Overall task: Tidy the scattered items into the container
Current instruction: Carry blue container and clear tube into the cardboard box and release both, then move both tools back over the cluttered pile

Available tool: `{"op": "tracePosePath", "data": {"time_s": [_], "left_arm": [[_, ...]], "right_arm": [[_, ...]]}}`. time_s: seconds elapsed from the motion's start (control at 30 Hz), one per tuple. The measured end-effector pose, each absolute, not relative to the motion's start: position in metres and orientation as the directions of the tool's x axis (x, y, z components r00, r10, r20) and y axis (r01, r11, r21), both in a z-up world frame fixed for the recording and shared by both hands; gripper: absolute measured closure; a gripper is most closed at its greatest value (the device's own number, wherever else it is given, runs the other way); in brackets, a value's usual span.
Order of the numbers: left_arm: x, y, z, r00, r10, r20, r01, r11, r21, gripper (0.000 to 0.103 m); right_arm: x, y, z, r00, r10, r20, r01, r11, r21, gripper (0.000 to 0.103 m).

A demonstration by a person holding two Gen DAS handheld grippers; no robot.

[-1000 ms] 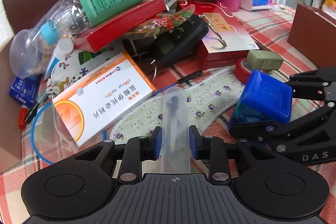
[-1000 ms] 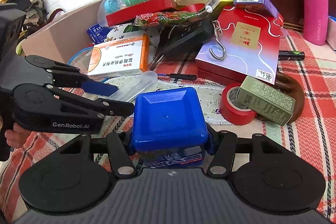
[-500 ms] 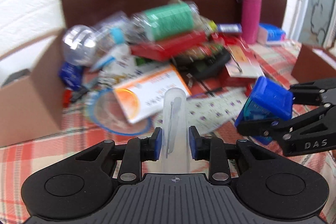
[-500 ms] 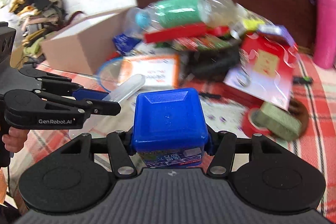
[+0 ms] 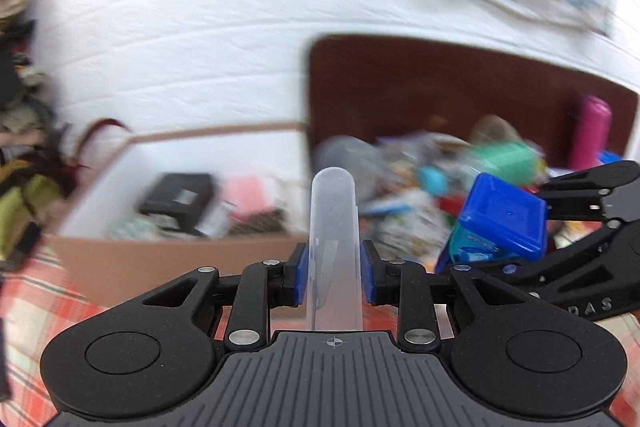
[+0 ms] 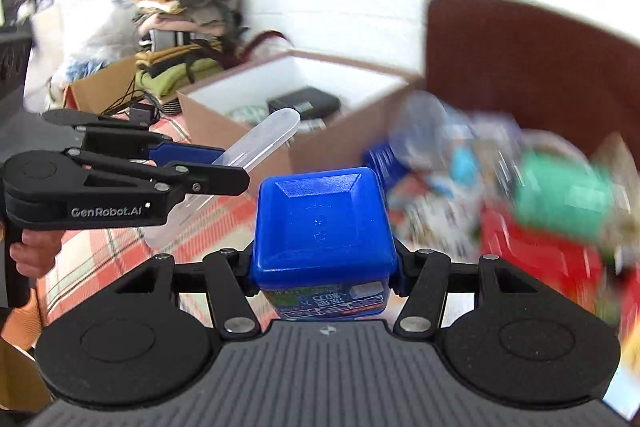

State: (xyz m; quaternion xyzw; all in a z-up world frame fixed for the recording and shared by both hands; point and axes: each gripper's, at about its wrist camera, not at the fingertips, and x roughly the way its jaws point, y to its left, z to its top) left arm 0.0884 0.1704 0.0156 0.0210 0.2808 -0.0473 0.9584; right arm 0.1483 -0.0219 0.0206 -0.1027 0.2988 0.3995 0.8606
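My left gripper [image 5: 334, 277] is shut on a clear plastic tube case [image 5: 334, 227] that points up and forward toward the cardboard box [image 5: 176, 263]. That case [image 6: 260, 141] and the left gripper [image 6: 200, 167] also show at the left of the right wrist view, just short of the box [image 6: 240, 127]. My right gripper [image 6: 324, 267] is shut on a blue-lidded square tub [image 6: 322, 223], which appears at the right of the left wrist view as the tub [image 5: 500, 219]. Inside the box lie a black device [image 5: 176, 195] and other small items.
A blurred pile of scattered items [image 6: 520, 187] with a green-labelled bottle [image 6: 560, 199] lies right of the box on the plaid tablecloth [image 6: 92, 255]. A pink flask [image 5: 590, 131] stands by a brown chair back [image 5: 440, 87]. Stacked clothes [image 6: 180, 7] sit behind. A hand [image 6: 32, 251] holds the left gripper.
Both grippers lifted and swung left from the pile toward the cardboard box, each still holding its item. The box interior has come into view.
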Motion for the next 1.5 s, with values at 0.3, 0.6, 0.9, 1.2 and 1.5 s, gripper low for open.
{"op": "tracePosePath", "data": {"time_s": [0.3,0.6,0.9,1.2,1.5], "left_arm": [[0.158,0.246,0.042,0.834,0.043,-0.549,-0.065,0.998,-0.02,0.078],[0.231,0.277,0.022,0.788,0.094,-0.608,-0.144,0.989,-0.034,0.077],[0.239,0.288,-0.018,0.758,0.148,-0.635,-0.161,0.986,0.039,0.018],[0.224,0.268,-0.015,0.745,0.151,-0.65,-0.141,0.988,0.068,0.012],[0.166,0.21,0.015,0.797,0.131,-0.59,-0.035,0.985,0.171,0.01]], "right_arm": [[0.228,0.07,0.049,0.539,0.6,-0.591,-0.741,0.672,0.007,0.041],[0.297,0.126,0.041,0.568,0.562,-0.601,-0.709,0.705,-0.011,0.04],[0.322,0.128,-0.001,0.567,0.528,-0.632,-0.697,0.716,-0.027,0.019],[0.313,0.11,0.001,0.553,0.532,-0.641,-0.683,0.73,0.017,0.016],[0.256,0.065,0.031,0.516,0.593,-0.618,-0.719,0.692,0.064,0.003]]}}
